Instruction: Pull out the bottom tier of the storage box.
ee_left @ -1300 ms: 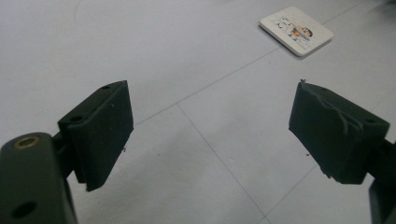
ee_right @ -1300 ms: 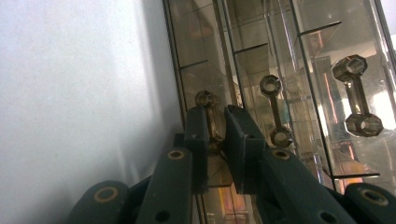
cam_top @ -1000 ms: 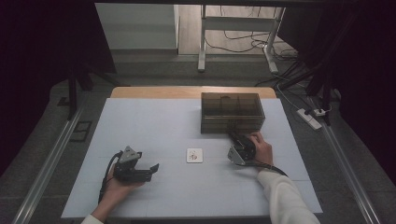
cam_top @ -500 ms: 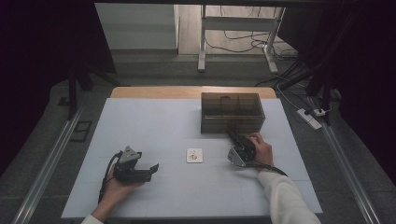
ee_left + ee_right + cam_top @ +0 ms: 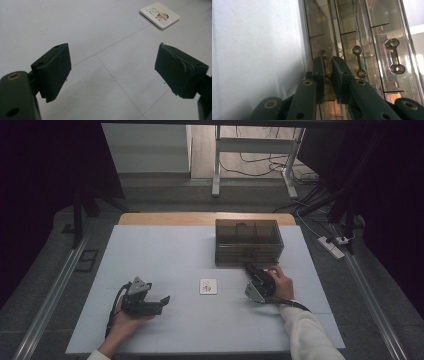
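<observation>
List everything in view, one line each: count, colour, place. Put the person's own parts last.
drawer box: one, smoky clear plastic, three drawers, far right of the mat.
drawer handles: three, clear, on the box front; one sits between the right claw's pads.
card: one, white with a cartoon print, flat at mat centre.
mat: one, pale grey-blue, covering the table.
power strip: one, white, floor at right.
left claw: one, black, open, empty, near left.
right claw: one, black, shut on the handle at the box front.

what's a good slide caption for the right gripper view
Right gripper shut on the bottom drawer handle of a clear drawer box.
</observation>
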### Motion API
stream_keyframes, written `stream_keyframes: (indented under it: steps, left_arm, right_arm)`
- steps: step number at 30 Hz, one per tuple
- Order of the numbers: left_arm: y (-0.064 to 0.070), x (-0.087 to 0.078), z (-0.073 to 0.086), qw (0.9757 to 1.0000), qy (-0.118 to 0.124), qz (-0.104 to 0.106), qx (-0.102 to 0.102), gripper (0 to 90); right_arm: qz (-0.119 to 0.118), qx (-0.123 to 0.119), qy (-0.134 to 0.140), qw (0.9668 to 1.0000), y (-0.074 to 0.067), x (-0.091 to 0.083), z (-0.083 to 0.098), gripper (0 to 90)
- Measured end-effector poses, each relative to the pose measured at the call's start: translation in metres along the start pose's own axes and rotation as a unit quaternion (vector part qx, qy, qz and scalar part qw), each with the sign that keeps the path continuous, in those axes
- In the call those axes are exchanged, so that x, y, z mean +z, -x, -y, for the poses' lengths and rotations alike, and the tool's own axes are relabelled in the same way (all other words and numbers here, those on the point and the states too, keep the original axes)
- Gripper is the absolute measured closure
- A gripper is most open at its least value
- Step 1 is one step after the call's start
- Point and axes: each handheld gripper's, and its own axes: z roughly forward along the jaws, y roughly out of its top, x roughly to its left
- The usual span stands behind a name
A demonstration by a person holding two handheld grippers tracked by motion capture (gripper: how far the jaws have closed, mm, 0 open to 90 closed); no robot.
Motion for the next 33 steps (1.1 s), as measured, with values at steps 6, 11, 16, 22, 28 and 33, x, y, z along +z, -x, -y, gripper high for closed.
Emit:
stream_keyframes:
  steps: [6,11,16,22,28,33]
  left_arm:
    - [0.0,0.0,0.0,1.0,0.001,-0.001,0.0,13.8]
    - [-0.001,-0.001,0.0,1.0,0.002,0.0,-0.001,13.8]
    - [-0.001,-0.001,0.0,1.0,0.003,0.001,-0.001,13.8]
    - [0.0,-0.001,0.0,1.0,0.002,0.0,0.0,13.8]
    - [0.0,0.0,0.0,1.0,0.001,0.0,0.001,13.8]
    - [0.0,-0.001,0.0,1.0,0.002,0.001,0.002,13.8]
  right_arm:
    - [-0.008,0.021,0.004,0.9997,0.002,0.0,0.0,76.7]
    - [-0.023,0.055,0.0,0.9982,0.008,-0.003,-0.001,68.1]
    - [-0.056,0.119,-0.007,0.9913,0.017,-0.005,-0.004,63.0]
    - [-0.093,0.203,-0.005,0.9747,0.031,-0.009,-0.006,58.8]
    - [-0.118,0.261,0.004,0.9581,0.041,-0.012,-0.006,57.3]
    - [-0.141,0.289,0.011,0.9467,0.045,-0.014,-0.009,56.1]
